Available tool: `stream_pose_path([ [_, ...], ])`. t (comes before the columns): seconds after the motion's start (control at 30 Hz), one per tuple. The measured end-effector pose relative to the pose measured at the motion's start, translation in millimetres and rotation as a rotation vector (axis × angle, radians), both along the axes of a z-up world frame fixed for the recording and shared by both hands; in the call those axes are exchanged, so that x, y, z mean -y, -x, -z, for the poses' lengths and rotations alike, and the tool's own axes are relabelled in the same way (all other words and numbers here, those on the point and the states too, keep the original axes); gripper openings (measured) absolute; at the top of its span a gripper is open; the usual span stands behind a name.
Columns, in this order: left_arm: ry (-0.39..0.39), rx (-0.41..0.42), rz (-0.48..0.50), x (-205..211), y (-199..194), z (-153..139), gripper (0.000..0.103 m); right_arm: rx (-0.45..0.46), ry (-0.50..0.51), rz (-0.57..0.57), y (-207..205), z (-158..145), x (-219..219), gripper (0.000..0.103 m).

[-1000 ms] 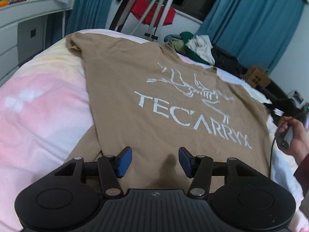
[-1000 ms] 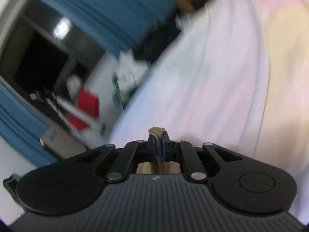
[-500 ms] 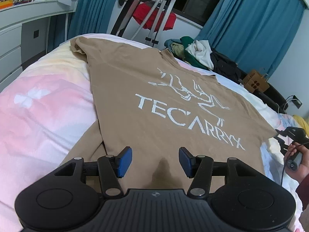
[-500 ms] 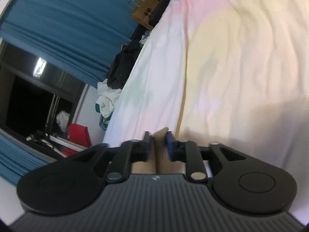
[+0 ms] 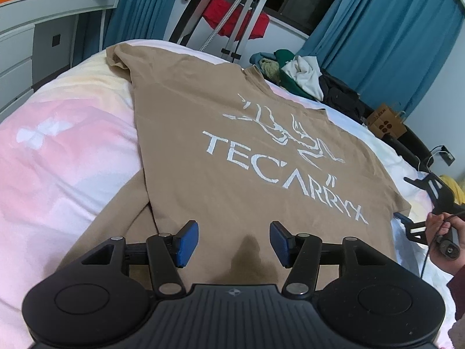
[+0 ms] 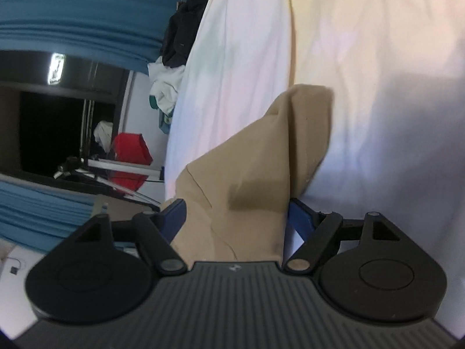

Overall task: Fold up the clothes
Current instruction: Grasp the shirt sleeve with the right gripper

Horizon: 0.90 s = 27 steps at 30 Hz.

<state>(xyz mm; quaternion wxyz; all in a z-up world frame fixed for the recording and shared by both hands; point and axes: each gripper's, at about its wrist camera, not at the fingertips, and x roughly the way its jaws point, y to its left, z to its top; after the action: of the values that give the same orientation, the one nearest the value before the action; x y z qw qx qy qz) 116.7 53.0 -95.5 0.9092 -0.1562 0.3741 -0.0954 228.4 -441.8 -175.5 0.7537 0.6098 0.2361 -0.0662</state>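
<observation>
Left wrist view. Tan T-shirt [image 5: 232, 151] lies spread flat on the bed [image 5: 64, 151], white "TECARRYX" lettering and a line graphic facing up. Collar toward the far edge of the bed, hem toward the camera. One sleeve reaches the far left corner of the bed; the other sleeve tip lies near the right edge. A second tan layer shows from under the left side of the shirt, close to the near edge. Bedcover is pastel, pink and yellow patches with white.

Left gripper [image 5: 234, 240] hangs over the hem area, blue-padded fingers [image 5: 187, 242] apart with nothing between them; cloth shows in the gap below, and whether the tips touch it cannot be told.

At the right edge of the frame, a hand [image 5: 441, 232] in a dark red sleeve holds the black handle of the right gripper [image 5: 421, 206], just past the sleeve tip.

Beyond the bed: blue curtains [image 5: 392, 29], a metal drying rack [image 5: 232, 14] with red cloth, a heap of clothes [image 5: 302, 72], a brown paper bag [image 5: 386, 125], white drawers [image 5: 17, 58] at left.

Right wrist view. Frame is rolled, so the bed runs up the picture. A bunched tan sleeve [image 6: 261, 168] of the T-shirt stands up between the right gripper's fingers [image 6: 300, 222]. The jaws are opening; the blue pads sit at either side of the fabric and no longer pinch it. Pale bedcover fills the right half; curtains and the rack at left, blurred.
</observation>
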Motion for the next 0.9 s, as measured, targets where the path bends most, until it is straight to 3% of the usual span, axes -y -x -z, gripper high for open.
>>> stream_pose_path([
  [0.07,0.003,-0.005,-0.001,0.9,-2.0,1.8,0.057,0.011,0.015,0.004,-7.5,3.5,2.3,0.072],
  [0.13,0.009,-0.011,0.001,1.9,-3.3,3.4,0.057,0.015,0.032,0.021,-17.6,8.7,7.9,0.055],
  [0.2,0.010,-0.013,0.004,2.5,-3.9,4.9,0.057,-0.003,0.064,0.024,-27.9,9.8,13.0,0.019],
  [0.27,0.010,-0.013,0.005,3.2,-4.7,5.7,0.057,0.027,0.112,0.021,-31.3,3.8,14.3,0.011],
  [0.37,0.016,-0.009,0.006,4.6,-5.5,4.9,0.057,0.230,0.234,0.034,-22.7,-25.6,9.0,0.009],
  [0.43,0.019,-0.004,0.006,4.6,-5.1,3.4,0.057,0.369,0.373,0.047,-10.2,-54.8,3.8,0.009],
  [0.5,0.025,-0.003,0.002,3.9,-4.2,2.6,0.057,0.440,0.499,0.067,7.3,-73.6,-0.5,0.010],
  [0.57,0.032,-0.007,0.002,3.6,-4.0,2.2,0.057,0.367,0.494,0.099,20.3,-72.0,2.0,0.011],
  [0.7,0.030,-0.002,0.014,5.3,-2.2,0.1,0.057,0.151,0.231,0.065,22.1,-34.0,23.9,0.011],
  [0.83,0.020,0.001,0.025,6.5,2.3,-0.7,0.058,0.027,0.049,0.089,23.4,-9.3,33.9,0.013],
  [0.87,0.022,-0.003,0.026,6.6,3.0,-0.5,0.058,0.012,0.037,0.100,25.9,-7.8,32.6,0.019],
  [0.9,0.024,-0.006,0.028,7.0,3.3,-0.5,0.058,-0.002,0.031,0.109,28.8,-7.7,30.5,0.034],
])
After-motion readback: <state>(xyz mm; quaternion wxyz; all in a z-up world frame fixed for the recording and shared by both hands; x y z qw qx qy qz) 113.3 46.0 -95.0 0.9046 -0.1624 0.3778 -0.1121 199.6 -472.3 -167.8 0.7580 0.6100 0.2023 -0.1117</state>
